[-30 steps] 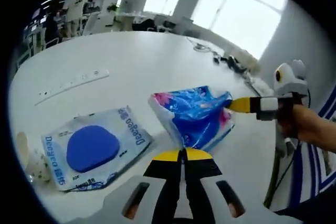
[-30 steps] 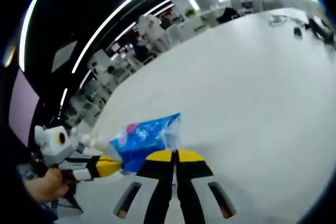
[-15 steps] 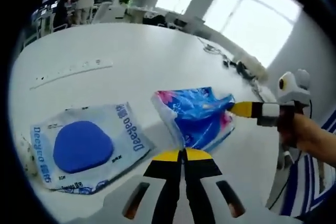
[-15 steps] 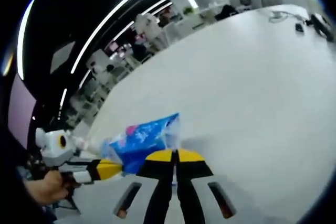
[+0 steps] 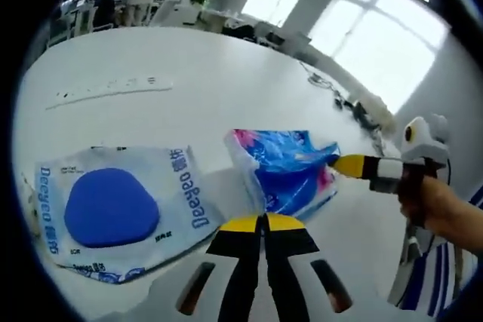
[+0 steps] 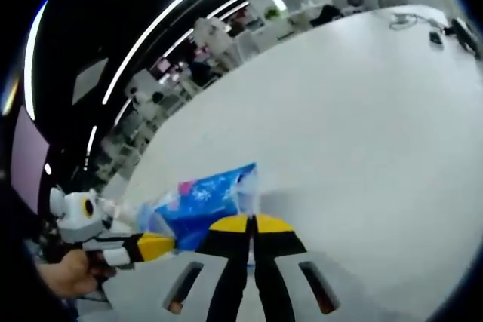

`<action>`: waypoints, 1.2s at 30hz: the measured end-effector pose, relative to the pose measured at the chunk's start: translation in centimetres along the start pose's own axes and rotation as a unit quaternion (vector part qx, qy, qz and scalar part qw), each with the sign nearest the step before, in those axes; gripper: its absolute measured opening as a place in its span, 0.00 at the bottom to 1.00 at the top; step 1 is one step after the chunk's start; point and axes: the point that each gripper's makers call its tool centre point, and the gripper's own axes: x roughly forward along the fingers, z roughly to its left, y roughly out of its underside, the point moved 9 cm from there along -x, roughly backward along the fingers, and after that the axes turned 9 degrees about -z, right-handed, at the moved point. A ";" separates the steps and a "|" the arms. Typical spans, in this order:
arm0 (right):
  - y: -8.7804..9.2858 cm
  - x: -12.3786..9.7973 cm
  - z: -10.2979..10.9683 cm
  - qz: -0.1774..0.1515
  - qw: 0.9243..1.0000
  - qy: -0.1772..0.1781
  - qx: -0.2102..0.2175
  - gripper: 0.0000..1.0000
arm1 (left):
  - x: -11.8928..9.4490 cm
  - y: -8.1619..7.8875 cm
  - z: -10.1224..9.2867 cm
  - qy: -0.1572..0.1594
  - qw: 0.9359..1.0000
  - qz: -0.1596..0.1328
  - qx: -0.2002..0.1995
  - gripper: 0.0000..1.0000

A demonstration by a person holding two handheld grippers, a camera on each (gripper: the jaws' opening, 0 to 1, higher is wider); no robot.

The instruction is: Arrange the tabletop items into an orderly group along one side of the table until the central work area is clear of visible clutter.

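We hold blue tissue pack (image 5: 290, 170) between both grippers: left gripper (image 5: 264, 222) pinches near edge, right gripper (image 6: 251, 224) pinches opposite edge. Pack beside white pouch (image 5: 121, 210) on table (image 5: 204, 88). Step: carrying pack sideward. Next, likely: set down neatly, release.

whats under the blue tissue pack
The crinkly blue plastic tissue pack is clamped at opposite ends by the left gripper and right gripper. Bare white table shows around it; the spot directly beneath is covered.
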 end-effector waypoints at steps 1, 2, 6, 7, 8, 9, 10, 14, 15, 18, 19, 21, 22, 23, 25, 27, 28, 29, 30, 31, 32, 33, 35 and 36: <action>0.0 0.2 -0.1 0.001 1.000 0.000 0.000 0.00 | 0.1 0.0 0.0 -0.004 1.000 -0.002 -0.003 0.00; 0.0 0.4 -0.3 0.002 1.000 0.001 0.001 0.00 | 0.2 -0.1 0.1 -0.007 1.000 -0.004 -0.004 0.00; -0.1 0.8 -0.6 -0.001 1.000 -0.002 0.006 0.00 | 0.9 -0.1 0.4 -0.014 1.000 -0.005 -0.024 0.01; -0.1 0.9 -0.7 0.000 1.000 -0.003 0.007 0.00 | 1.0 -0.1 0.5 -0.016 1.000 -0.005 -0.025 0.01; 0.0 1.2 -0.8 0.003 1.000 -0.004 0.005 0.00 | 1.0 -0.1 0.5 -0.020 0.999 -0.006 -0.027 0.01; 0.1 1.4 -0.9 0.006 1.000 -0.005 0.003 0.00 | 1.0 -0.1 0.5 -0.023 0.999 -0.007 -0.029 0.01; 0.2 1.6 -1.0 0.010 1.000 -0.005 0.003 0.00 | 1.1 0.0 0.6 -0.025 0.999 -0.006 -0.030 0.01; 0.1 2.0 -1.2 0.009 1.000 -0.009 0.007 0.00 | 1.4 0.1 0.8 -0.026 0.999 -0.004 -0.039 0.01; 0.1 2.1 -1.2 0.009 1.000 -0.010 0.007 0.00 | 1.5 0.1 0.9 -0.025 0.999 -0.003 -0.038 0.01; 0.4 2.5 -1.3 0.014 1.000 -0.013 0.008 0.00 | 1.6 0.1 1.2 -0.032 0.998 -0.002 -0.045 0.01; 0.5 2.5 -1.3 0.016 1.000 -0.013 0.009 0.00 | 1.6 0.1 1.3 -0.034 0.998 -0.002 -0.049 0.01; 0.5 2.5 -1.3 0.015 1.000 -0.012 0.010 0.00 | 1.7 0.2 1.2 -0.030 0.998 0.001 -0.047 0.01; 0.5 2.5 -1.4 0.014 1.000 -0.012 0.013 0.00 | 1.7 0.2 1.3 -0.026 0.999 0.003 -0.043 0.01; 0.6 2.5 -1.4 0.015 1.000 -0.013 0.015 0.00 | 1.7 0.3 1.3 -0.025 0.999 0.004 -0.042 0.01; 0.7 2.7 -1.5 0.018 1.000 -0.015 0.016 0.00 | 1.8 0.3 1.5 -0.027 0.998 0.006 -0.052 0.01; 0.7 2.8 -1.7 0.019 1.000 -0.014 0.018 0.00 | 1.9 0.3 1.5 -0.029 0.998 0.004 -0.053 0.01; 0.8 2.9 -1.8 0.019 1.000 -0.011 0.022 0.00 | 2.0 0.3 1.5 -0.029 0.998 0.003 -0.054 0.01; 0.8 2.9 -1.9 0.020 0.999 -0.010 0.025 0.00 | 2.1 0.3 1.5 -0.030 0.998 0.003 -0.055 0.01; 0.8 2.9 -1.9 0.020 0.999 -0.010 0.027 0.00 | 2.1 0.4 1.5 -0.031 0.998 0.003 -0.056 0.01; 0.8 3.0 -1.9 0.019 0.999 -0.010 0.028 0.00 | 2.2 0.5 1.6 -0.033 0.997 0.003 -0.063 0.01; 0.9 3.0 -1.9 0.019 0.999 -0.010 0.027 0.00 | 2.2 0.5 1.6 -0.036 0.997 0.002 -0.068 0.01; 0.9 3.1 -1.9 0.020 0.999 -0.010 0.025 0.00 | 2.2 0.5 1.5 -0.038 0.997 -0.001 -0.073 0.01; 0.8 3.2 -2.0 0.017 0.999 -0.009 0.026 0.00 | 2.3 0.5 1.4 -0.037 0.996 -0.004 -0.078 0.01; 0.7 3.3 -2.0 0.016 0.999 -0.008 0.028 0.00 | 2.3 0.5 1.4 -0.036 0.996 -0.005 -0.079 0.01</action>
